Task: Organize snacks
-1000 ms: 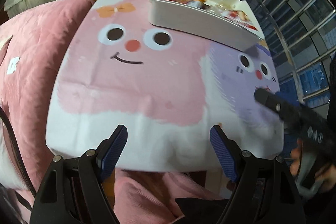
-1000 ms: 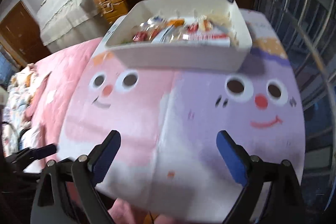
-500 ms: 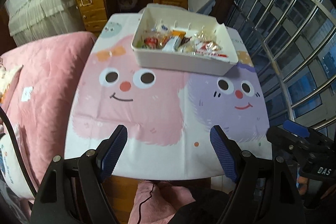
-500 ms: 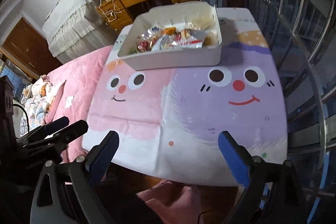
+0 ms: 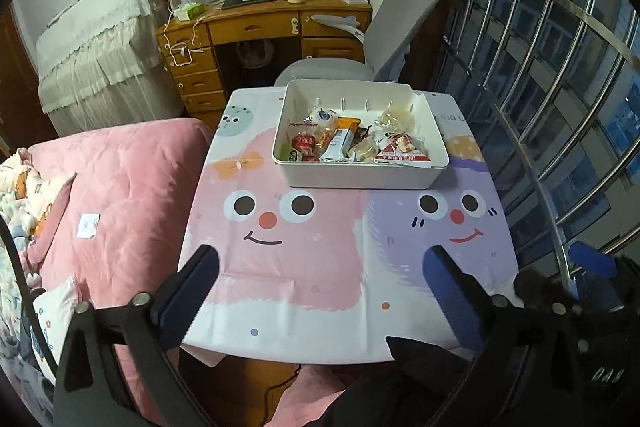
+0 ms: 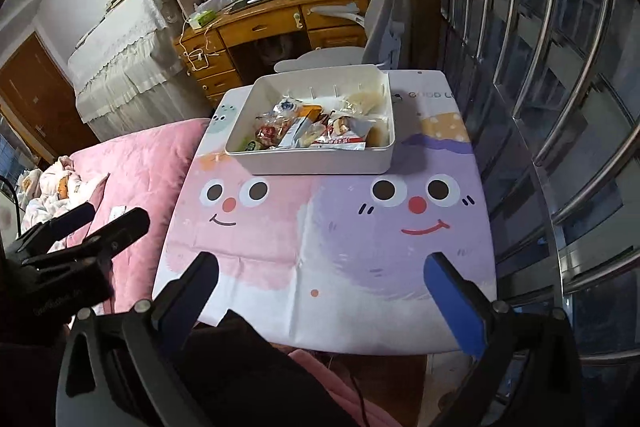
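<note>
We are looking down over a pink quilted bed lying along the left of a small table, which is wearing a cloth printed with a pink smiling face and a purple one. Beyond the table a grey office chair is standing before a wooden desk with bookshelves above it, and a barred window is running down the right side.

A white bin is sitting at the far end of the table, straddling the tops of the two faces. The snacks are all lying inside it, a jumble of wrapped packets heaped toward its near wall; none are lying out on the cloth.

We are holding our left gripper above the near edge of the table, over the pink face. Its jaws are opening, and nothing is between them but the cloth far below. Our right gripper is hanging likewise above the near edge, over the seam where pink meets purple, its jaws also opening and nothing between them. Each gripper is showing at the side of the other's view, well apart from the bin.
</note>
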{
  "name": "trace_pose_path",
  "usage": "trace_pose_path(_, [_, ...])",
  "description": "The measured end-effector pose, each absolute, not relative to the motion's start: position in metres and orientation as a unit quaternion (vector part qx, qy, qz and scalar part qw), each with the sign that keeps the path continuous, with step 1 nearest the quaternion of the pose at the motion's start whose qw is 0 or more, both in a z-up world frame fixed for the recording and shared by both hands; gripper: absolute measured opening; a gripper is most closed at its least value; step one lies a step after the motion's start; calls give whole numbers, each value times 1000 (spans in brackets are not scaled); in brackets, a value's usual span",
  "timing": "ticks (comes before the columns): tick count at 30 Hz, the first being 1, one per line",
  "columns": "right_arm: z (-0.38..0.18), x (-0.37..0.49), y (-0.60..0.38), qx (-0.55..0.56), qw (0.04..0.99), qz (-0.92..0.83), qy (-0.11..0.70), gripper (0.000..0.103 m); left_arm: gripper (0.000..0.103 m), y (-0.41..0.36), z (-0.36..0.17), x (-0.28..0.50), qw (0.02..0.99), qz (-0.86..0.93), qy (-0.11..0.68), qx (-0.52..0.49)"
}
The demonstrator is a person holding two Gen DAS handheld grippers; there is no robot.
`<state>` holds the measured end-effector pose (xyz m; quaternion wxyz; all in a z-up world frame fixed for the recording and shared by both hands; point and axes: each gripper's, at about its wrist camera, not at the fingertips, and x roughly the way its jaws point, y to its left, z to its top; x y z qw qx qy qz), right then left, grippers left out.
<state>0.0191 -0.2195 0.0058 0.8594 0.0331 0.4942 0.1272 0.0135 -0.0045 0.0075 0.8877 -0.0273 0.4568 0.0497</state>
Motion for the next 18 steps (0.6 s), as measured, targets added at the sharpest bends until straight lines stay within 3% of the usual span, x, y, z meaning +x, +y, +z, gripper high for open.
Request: trace_pose_path(18, [-13,6,-221,38,847,112,518,103,102,-15,-13,1,879,90,469,-8])
